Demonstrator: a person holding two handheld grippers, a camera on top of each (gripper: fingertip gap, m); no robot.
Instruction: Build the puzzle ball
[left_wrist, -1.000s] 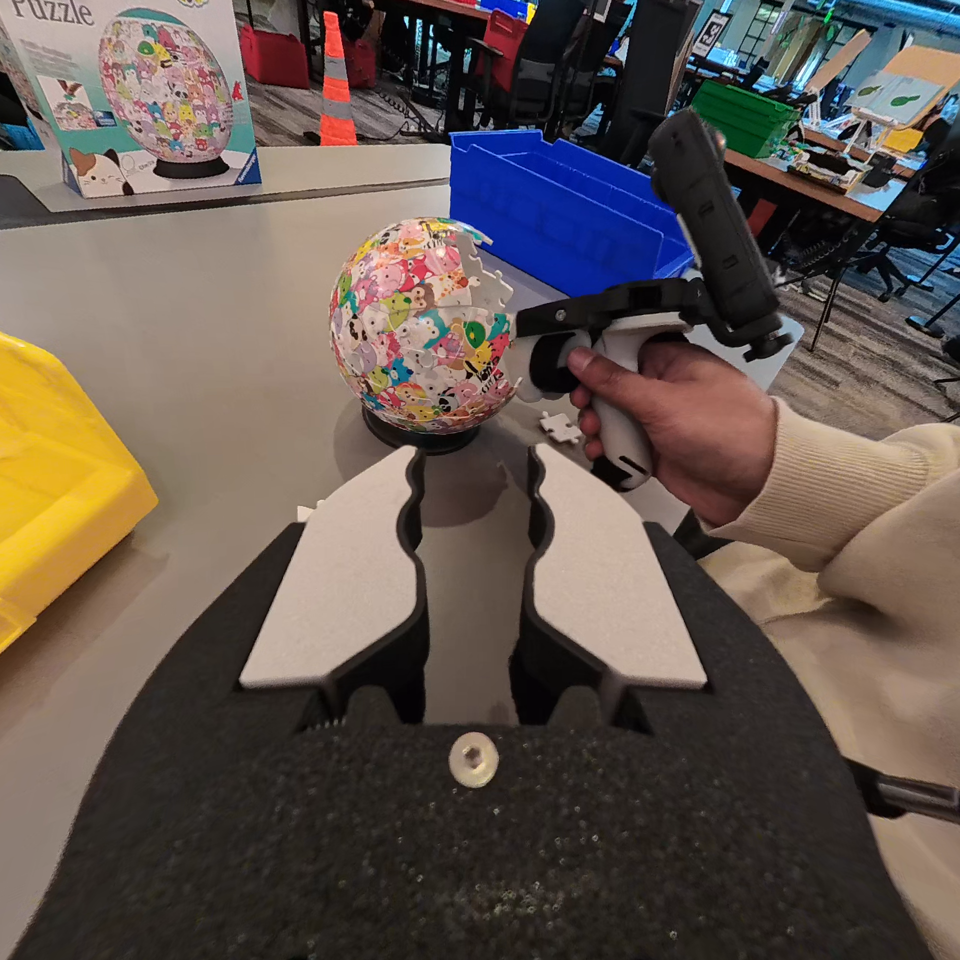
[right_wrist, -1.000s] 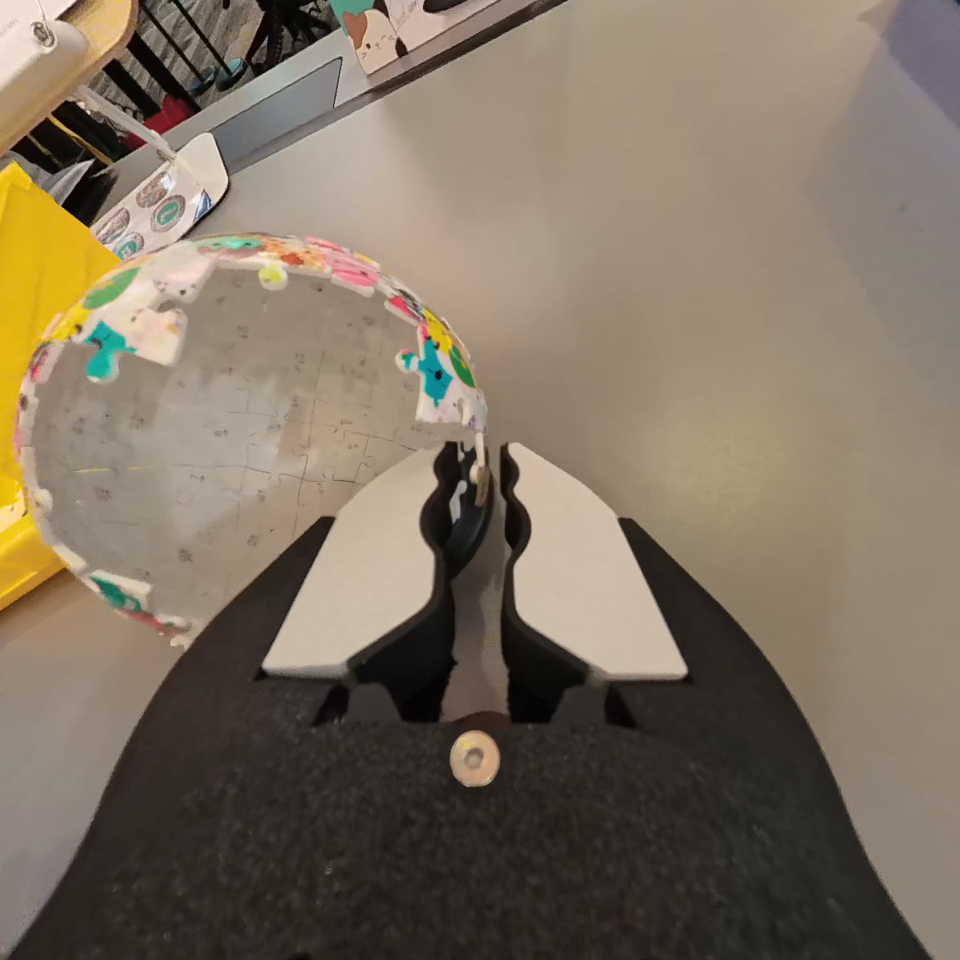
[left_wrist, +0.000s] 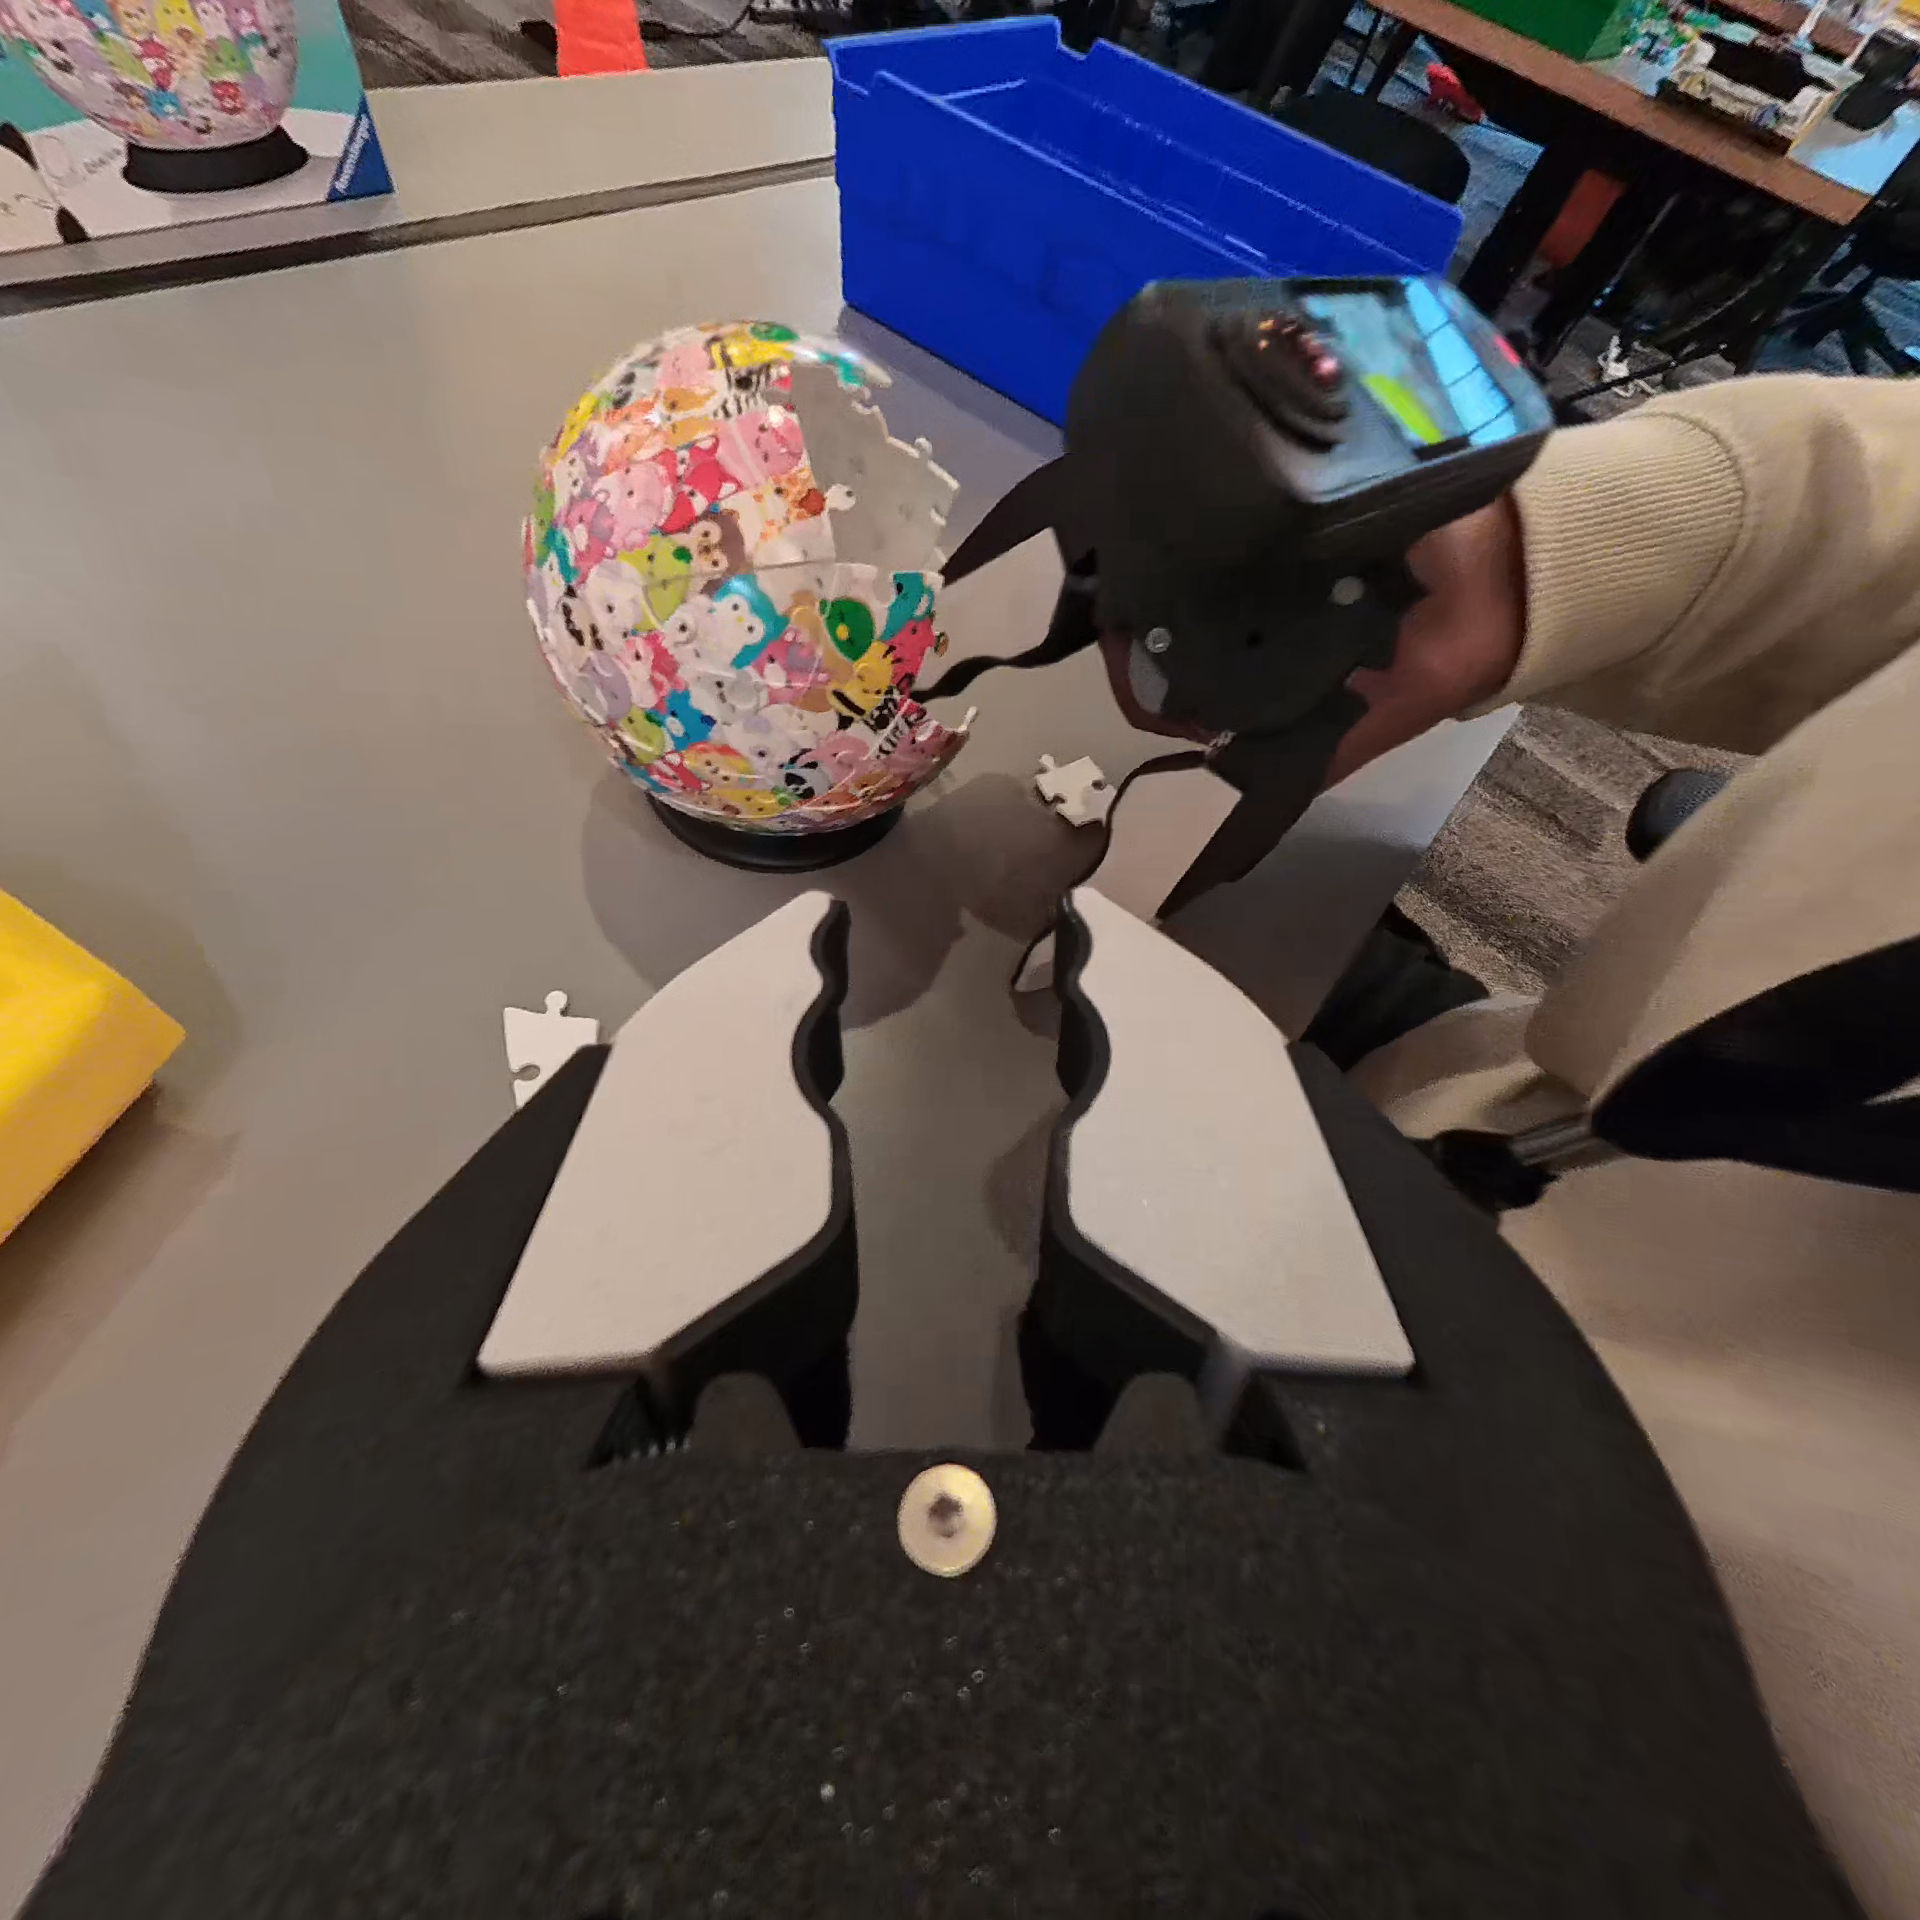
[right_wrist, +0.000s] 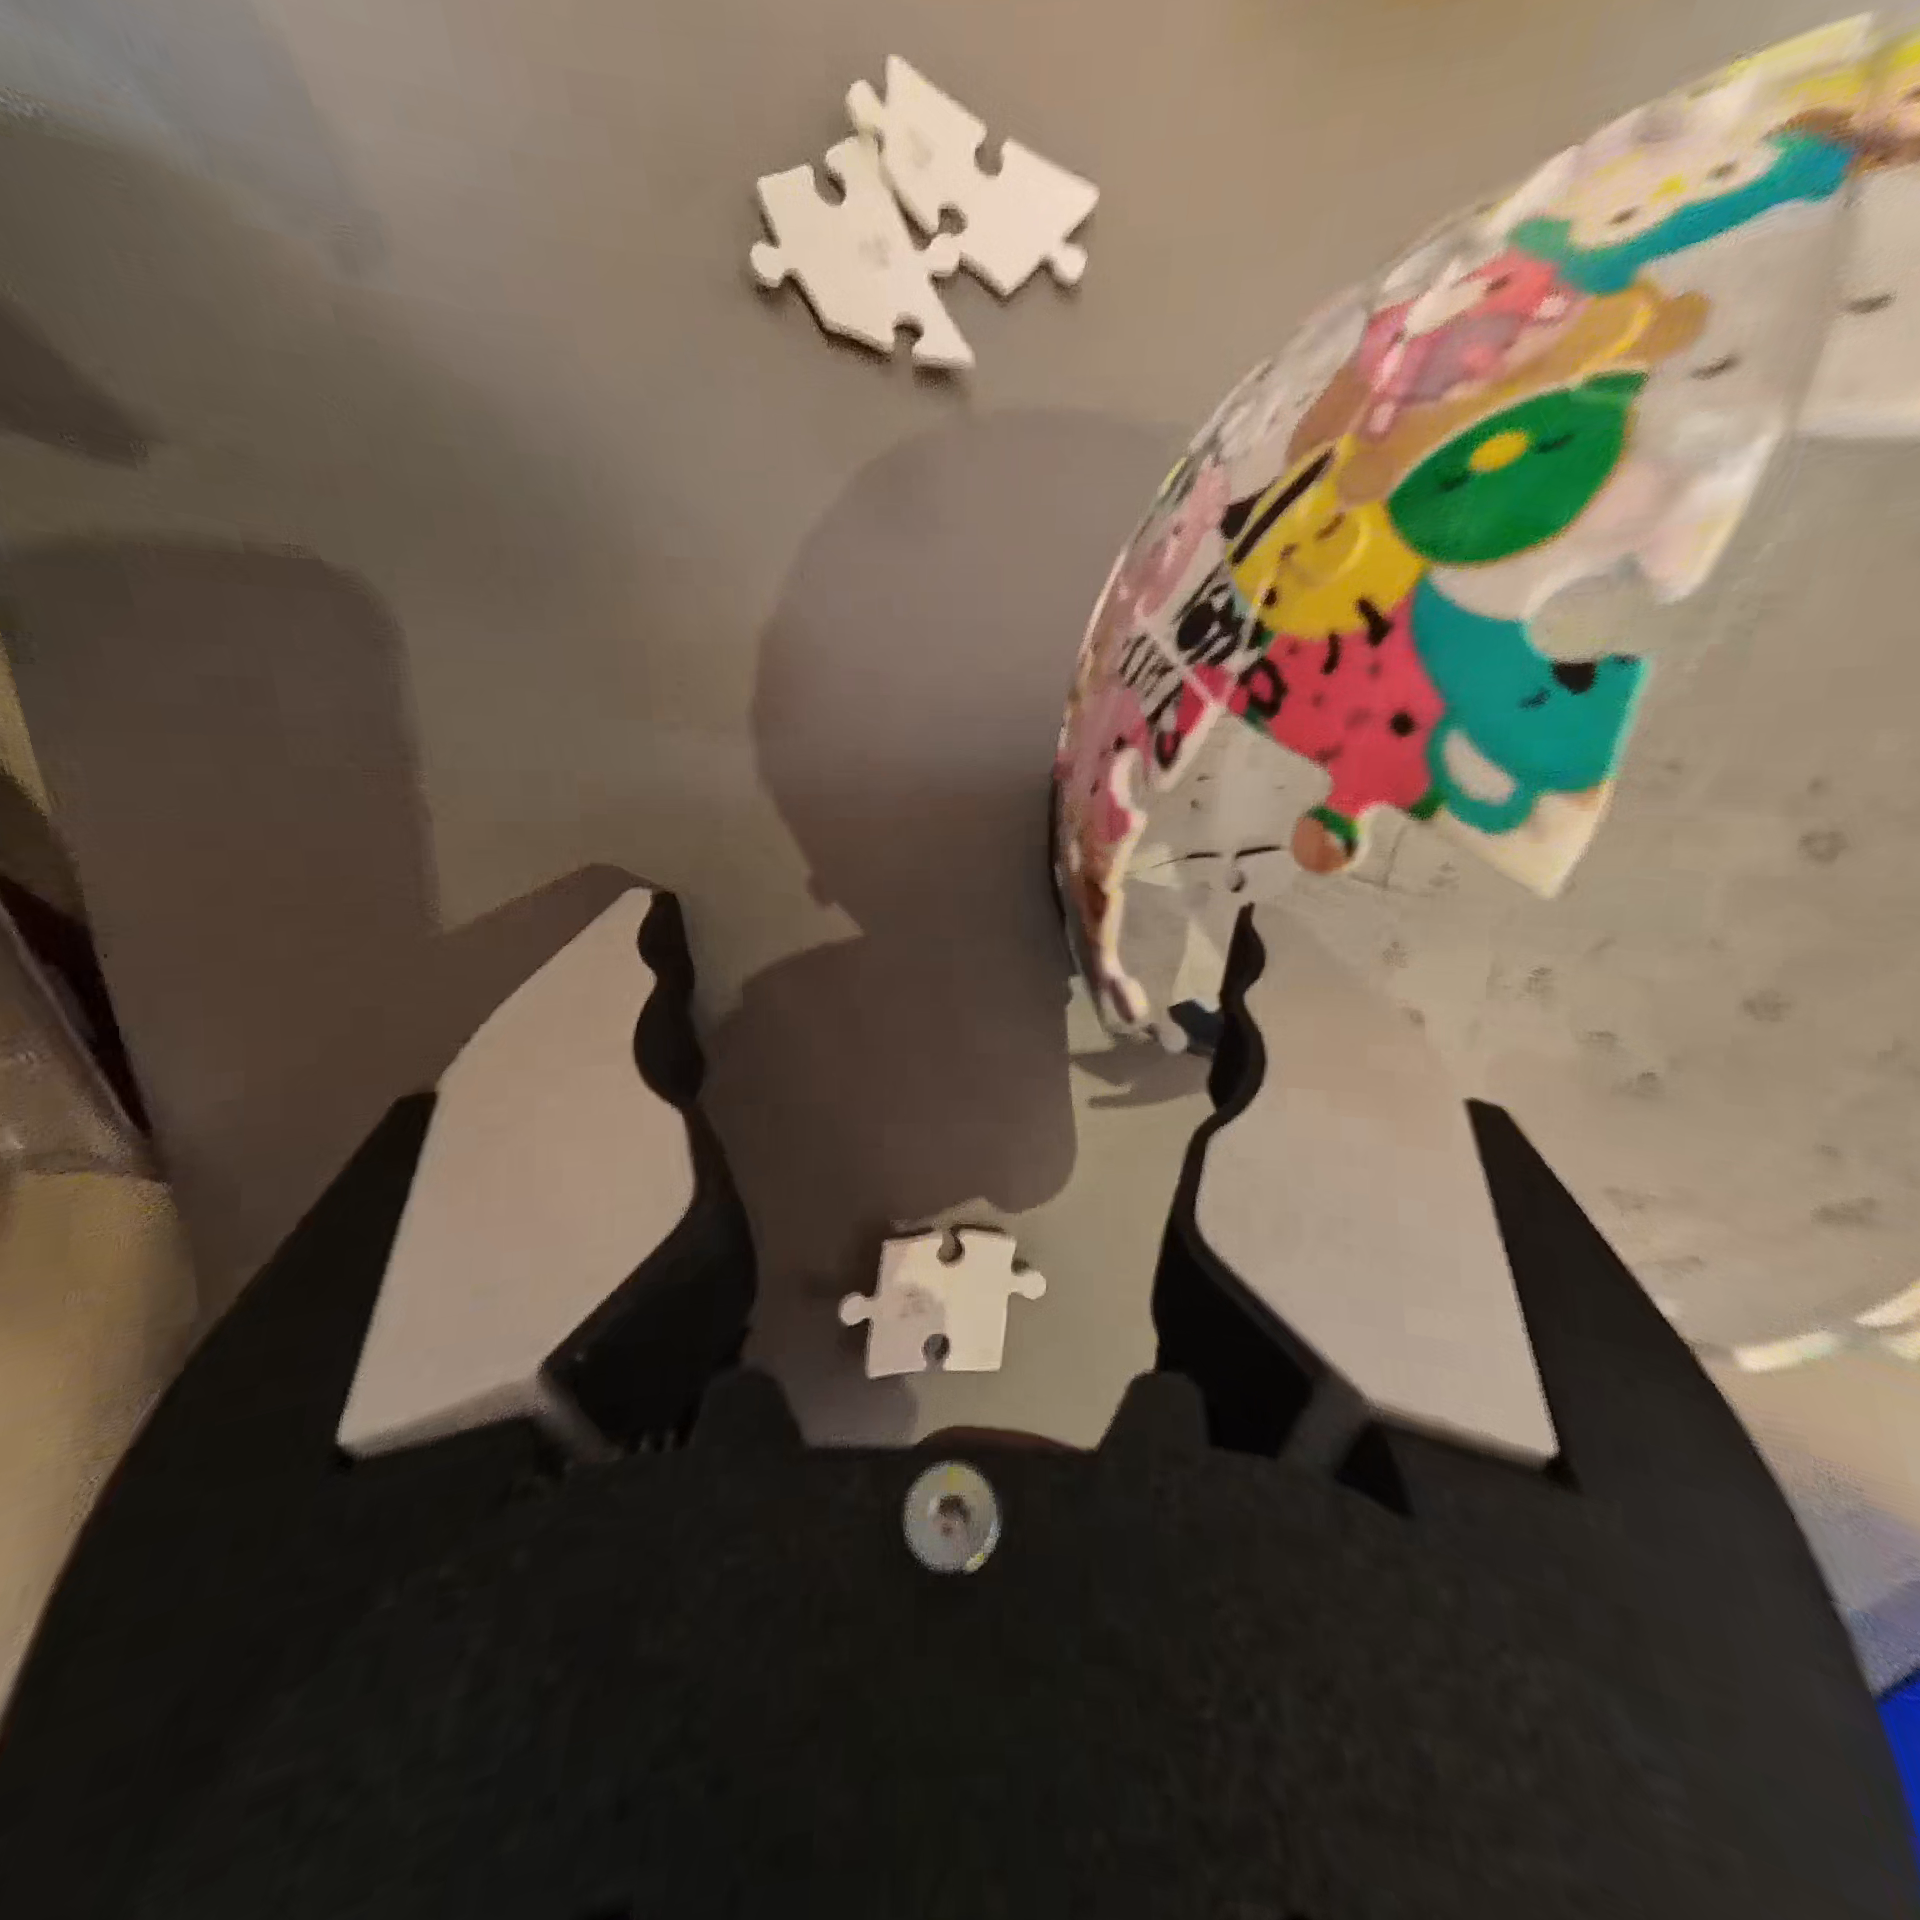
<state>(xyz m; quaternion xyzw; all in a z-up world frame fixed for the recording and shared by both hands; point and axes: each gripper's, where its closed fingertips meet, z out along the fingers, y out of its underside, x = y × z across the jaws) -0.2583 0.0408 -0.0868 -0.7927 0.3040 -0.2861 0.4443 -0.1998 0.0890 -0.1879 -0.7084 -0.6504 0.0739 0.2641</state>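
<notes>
The right tongs (right_wrist: 951, 935) gape empty over a face-down white puzzle piece (right_wrist: 940, 1304) lying flat on the grey tabletop (left_wrist: 312, 623) near the half-shelled puzzle ball (left_wrist: 727, 582), the left tongs (left_wrist: 945, 935) part-open and empty; the piece looks thin, light and stiff, probably best pinched across its edges.

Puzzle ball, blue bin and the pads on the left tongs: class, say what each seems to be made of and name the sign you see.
Puzzle ball: probably thin rigid plastic, glossy printed outside with highlights, matt grey inside.
Blue bin: moulded plastic, smooth and slightly shiny, with ribbed walls.
Pads on the left tongs: pale grey, matt, finely grained; likely rubber or textured plastic, cannot tell which.
</notes>
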